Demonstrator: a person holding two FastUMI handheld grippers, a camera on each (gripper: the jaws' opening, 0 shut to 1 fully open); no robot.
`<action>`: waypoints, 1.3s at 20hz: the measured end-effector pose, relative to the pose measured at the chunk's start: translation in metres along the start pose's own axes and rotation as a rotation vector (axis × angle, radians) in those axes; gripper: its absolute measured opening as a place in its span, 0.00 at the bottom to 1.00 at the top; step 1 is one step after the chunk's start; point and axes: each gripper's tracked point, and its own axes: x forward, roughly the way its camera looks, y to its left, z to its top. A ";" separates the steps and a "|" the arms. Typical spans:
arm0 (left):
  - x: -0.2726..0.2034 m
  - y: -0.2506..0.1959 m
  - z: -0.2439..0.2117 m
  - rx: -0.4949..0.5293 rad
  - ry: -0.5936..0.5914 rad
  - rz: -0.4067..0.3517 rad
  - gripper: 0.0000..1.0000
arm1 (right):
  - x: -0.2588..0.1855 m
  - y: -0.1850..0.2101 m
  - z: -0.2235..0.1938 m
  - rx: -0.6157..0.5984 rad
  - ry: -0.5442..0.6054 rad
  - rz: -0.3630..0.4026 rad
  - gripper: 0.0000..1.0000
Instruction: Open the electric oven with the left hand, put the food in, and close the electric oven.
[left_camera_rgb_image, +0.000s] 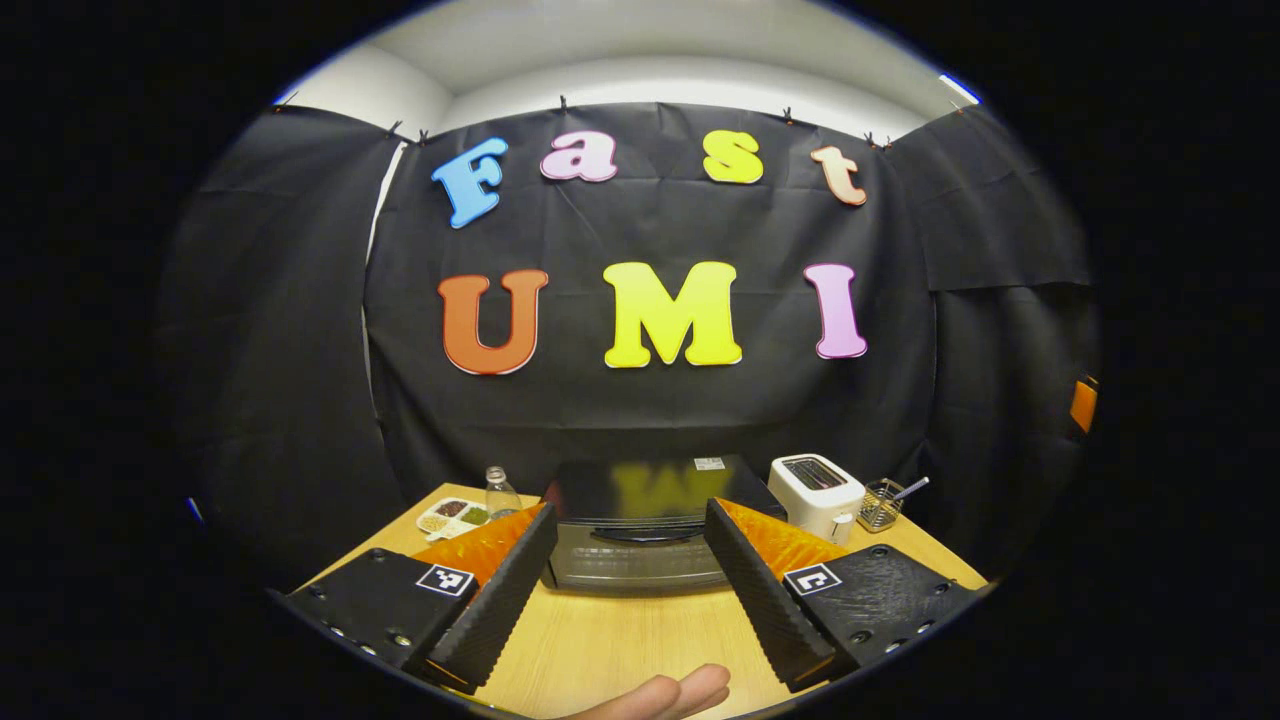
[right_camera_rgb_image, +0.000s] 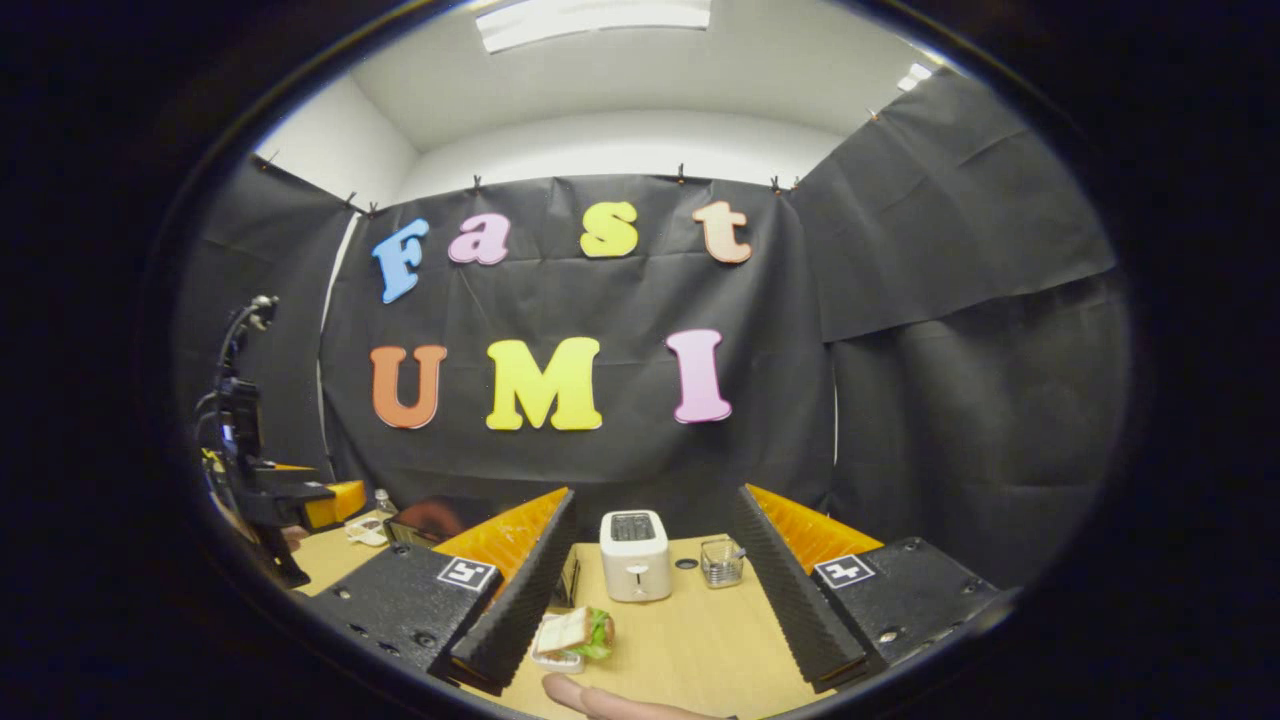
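The electric oven (left_camera_rgb_image: 640, 535) is a black box with a closed glass door, standing at the back of the wooden table straight ahead in the left gripper view. My left gripper (left_camera_rgb_image: 632, 590) hangs open in front of it, some way short of the door, nothing between its fingers. In the right gripper view a sandwich on a small white plate (right_camera_rgb_image: 572, 637) lies on the table just right of the left finger. My right gripper (right_camera_rgb_image: 652, 610) is open above the table, empty. The oven's corner (right_camera_rgb_image: 425, 522) peeks out behind its left finger. The other gripper (right_camera_rgb_image: 290, 500) shows far left.
A white toaster (left_camera_rgb_image: 815, 493) and a small wire basket with a utensil (left_camera_rgb_image: 882, 503) stand right of the oven. A clear bottle (left_camera_rgb_image: 500, 492) and a divided dish of condiments (left_camera_rgb_image: 452, 516) sit to its left. A person's fingertips (left_camera_rgb_image: 665, 695) show at the table's near edge.
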 end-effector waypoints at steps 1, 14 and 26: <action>0.020 0.000 -0.009 -0.003 0.027 0.000 0.97 | 0.004 -0.006 -0.004 0.000 0.008 -0.002 0.90; 0.149 -0.004 -0.096 -0.093 0.299 -0.016 0.94 | 0.025 -0.046 -0.026 -0.048 0.046 -0.036 1.00; 0.140 -0.017 -0.109 0.031 0.384 -0.001 0.97 | 0.010 -0.055 -0.010 -0.050 -0.007 -0.086 0.90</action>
